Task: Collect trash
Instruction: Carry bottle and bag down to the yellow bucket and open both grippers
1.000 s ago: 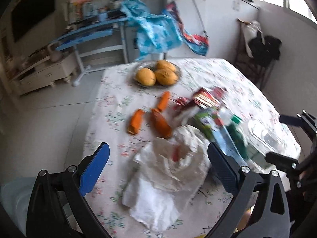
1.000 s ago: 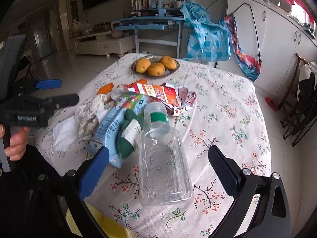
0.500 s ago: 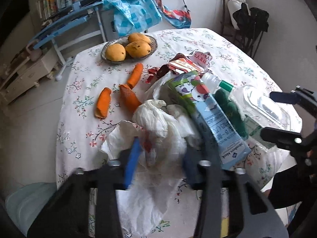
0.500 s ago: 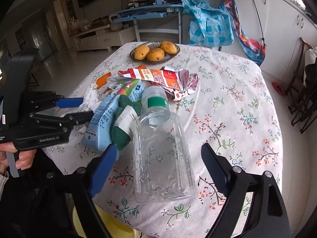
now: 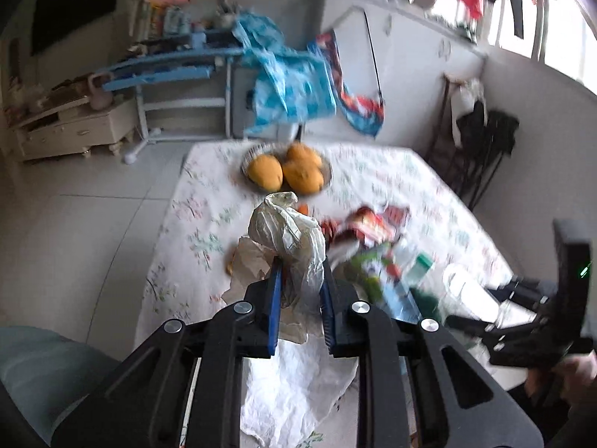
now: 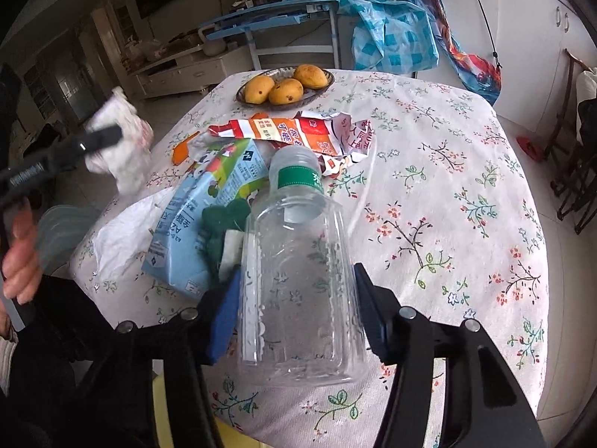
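Observation:
My left gripper (image 5: 299, 280) is shut on a crumpled white tissue wad (image 5: 289, 240) and holds it above the table; the wad also shows in the right wrist view (image 6: 121, 145). My right gripper (image 6: 296, 280) is shut on a clear plastic bottle (image 6: 298, 283) with a green label, lying at the table's front edge. Beside the bottle lie a blue and green carton (image 6: 203, 205), a dark green wrapper (image 6: 220, 224), a red and orange snack wrapper (image 6: 294, 132) and a flat white tissue (image 6: 123, 231).
A bowl of mangoes (image 6: 285, 84) stands at the far side of the floral tablecloth (image 6: 447, 186). Orange peel pieces (image 6: 183, 149) lie left of the wrappers. A blue desk and a blue bag stand beyond the table. A yellow bin rim (image 6: 164, 410) shows below the front edge.
My left gripper has shut on the tissue wad and lifted it off the table. My right gripper has closed in onto the clear bottle.

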A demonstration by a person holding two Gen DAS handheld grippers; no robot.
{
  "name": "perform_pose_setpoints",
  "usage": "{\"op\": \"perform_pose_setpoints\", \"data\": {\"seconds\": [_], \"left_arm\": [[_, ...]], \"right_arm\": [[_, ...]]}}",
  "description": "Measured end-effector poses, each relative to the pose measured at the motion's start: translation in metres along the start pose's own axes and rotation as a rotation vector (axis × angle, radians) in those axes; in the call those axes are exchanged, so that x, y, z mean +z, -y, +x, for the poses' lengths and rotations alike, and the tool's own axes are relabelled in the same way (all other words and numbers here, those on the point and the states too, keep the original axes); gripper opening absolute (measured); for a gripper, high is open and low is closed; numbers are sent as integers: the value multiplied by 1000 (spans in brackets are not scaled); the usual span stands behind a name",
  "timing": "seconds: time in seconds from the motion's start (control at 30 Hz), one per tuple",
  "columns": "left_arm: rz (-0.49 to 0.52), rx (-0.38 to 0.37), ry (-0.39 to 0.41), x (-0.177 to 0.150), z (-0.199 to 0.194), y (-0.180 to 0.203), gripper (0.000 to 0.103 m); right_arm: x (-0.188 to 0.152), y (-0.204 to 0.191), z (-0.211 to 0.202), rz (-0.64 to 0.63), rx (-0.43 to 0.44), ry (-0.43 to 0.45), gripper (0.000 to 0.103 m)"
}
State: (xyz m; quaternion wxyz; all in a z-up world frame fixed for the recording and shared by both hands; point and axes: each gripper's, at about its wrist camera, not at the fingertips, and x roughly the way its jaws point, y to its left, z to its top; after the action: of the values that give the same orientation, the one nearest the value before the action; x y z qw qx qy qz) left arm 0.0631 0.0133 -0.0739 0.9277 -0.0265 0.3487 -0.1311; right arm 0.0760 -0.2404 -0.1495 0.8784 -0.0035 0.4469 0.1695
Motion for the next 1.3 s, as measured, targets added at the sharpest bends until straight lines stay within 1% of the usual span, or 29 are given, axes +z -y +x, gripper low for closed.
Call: {"op": "perform_pose_setpoints", "data": {"seconds": [0.1, 0.17, 0.27, 0.33, 0.47, 0.63, 0.73, 0.83, 0.9, 0.97, 1.0, 1.1, 1.17, 1.3], "left_arm": [[-30, -12, 37, 3, -8, -4, 18], [-34, -21, 48, 4, -11, -4, 18], [-27, -34, 71, 5, -17, 0, 18], [-18, -46, 94, 5, -23, 2, 18], [-5, -65, 121, 6, -31, 7, 18], [24, -70, 151, 5, -47, 14, 18], [27, -71, 165, 6, -60, 17, 18], [1, -69, 176, 2, -73, 14, 18], [-14, -61, 182, -2, -83, 13, 18], [-20, -60, 182, -5, -90, 13, 18], [-19, -58, 180, -7, -96, 13, 18], [-19, -54, 177, -12, -106, 13, 18], [-11, -50, 173, -17, -114, 15, 18], [14, -58, 157, -24, -125, 24, 18]], "right_arm": [[-2, 2, 9, 4, -23, -26, 57], [-2, 3, 13, 7, -26, -24, 57], [-1, 3, 8, 8, -32, 6, 55], [1, 6, 0, 27, -23, 42, 54], [5, 15, -15, 102, 40, 97, 54], [10, 25, -43, 207, 177, 169, 54], [13, 17, -62, 203, 246, 204, 54], [8, -5, -80, 153, 319, 224, 54], [-2, -19, -86, 123, 366, 212, 54], [-17, -38, -88, 83, 402, 175, 54], [-28, -51, -87, 56, 419, 141, 54], [-51, -76, -87, -11, 428, 64, 54], [-68, -93, -82, -58, 443, -6, 54], [-95, -116, -66, -141, 434, -123, 55]]}}
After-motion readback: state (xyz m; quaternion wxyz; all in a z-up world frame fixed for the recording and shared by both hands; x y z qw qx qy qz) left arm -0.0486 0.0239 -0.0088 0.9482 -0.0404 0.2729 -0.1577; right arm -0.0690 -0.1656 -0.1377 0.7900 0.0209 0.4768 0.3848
